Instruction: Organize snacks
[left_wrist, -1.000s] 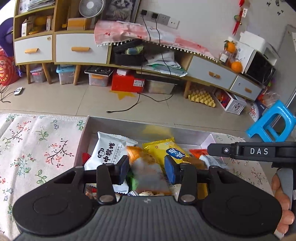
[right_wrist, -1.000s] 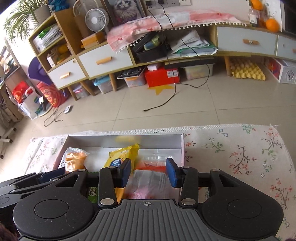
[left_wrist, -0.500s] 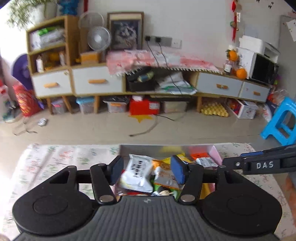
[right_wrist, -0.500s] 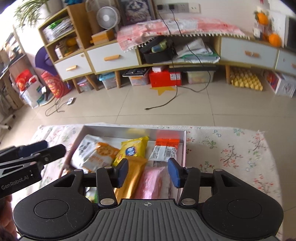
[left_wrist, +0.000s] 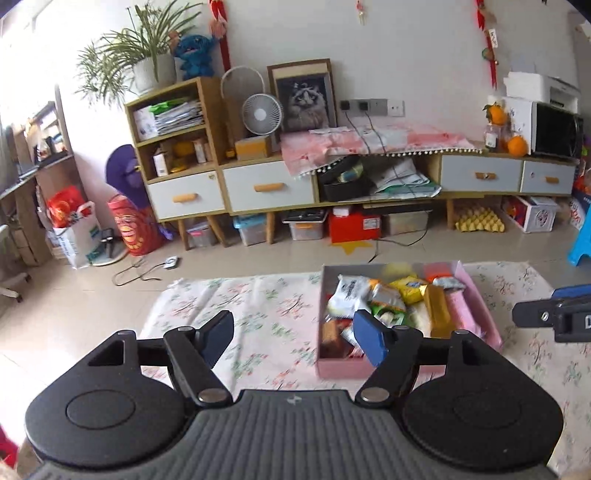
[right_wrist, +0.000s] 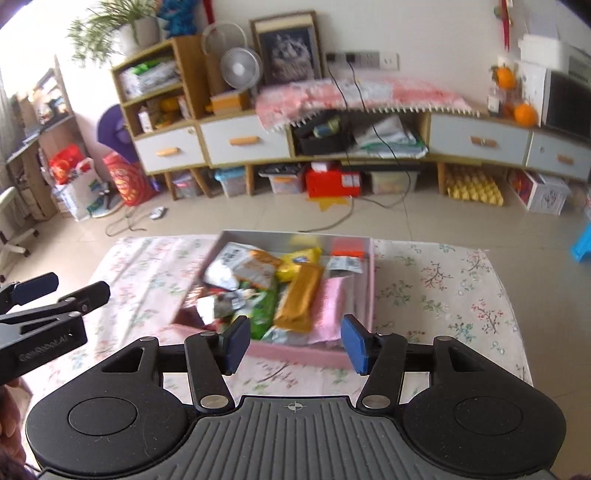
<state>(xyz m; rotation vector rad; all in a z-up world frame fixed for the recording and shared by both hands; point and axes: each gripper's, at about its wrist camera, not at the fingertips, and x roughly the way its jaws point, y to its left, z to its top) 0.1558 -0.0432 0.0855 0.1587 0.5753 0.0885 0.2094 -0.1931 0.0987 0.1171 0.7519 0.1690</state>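
Observation:
A pink box (left_wrist: 338, 367) (right_wrist: 299, 355) full of several snack packets stands on the floral-cloth table. Inside lie a white packet (right_wrist: 221, 264), a yellow packet (right_wrist: 299, 258), a gold bar packet (right_wrist: 301, 295) and a pink packet (right_wrist: 330, 306). My left gripper (left_wrist: 293, 338) is open and empty, held above and in front of the box, to its left. My right gripper (right_wrist: 295, 345) is open and empty, above the box's near wall. Each gripper shows in the other's view: the right one in the left wrist view (left_wrist: 554, 314), the left one in the right wrist view (right_wrist: 48, 306).
The floral tablecloth (left_wrist: 240, 314) (right_wrist: 443, 295) spreads left and right of the box. Beyond the table's far edge is a tiled floor (left_wrist: 258, 258) with cables, a long cabinet (left_wrist: 332, 177) and a blue stool (left_wrist: 581, 247) at the right.
Both grippers have pulled up and back from the box and opened wider. The box now appears smaller and farther away. The left gripper has also shifted to the left.

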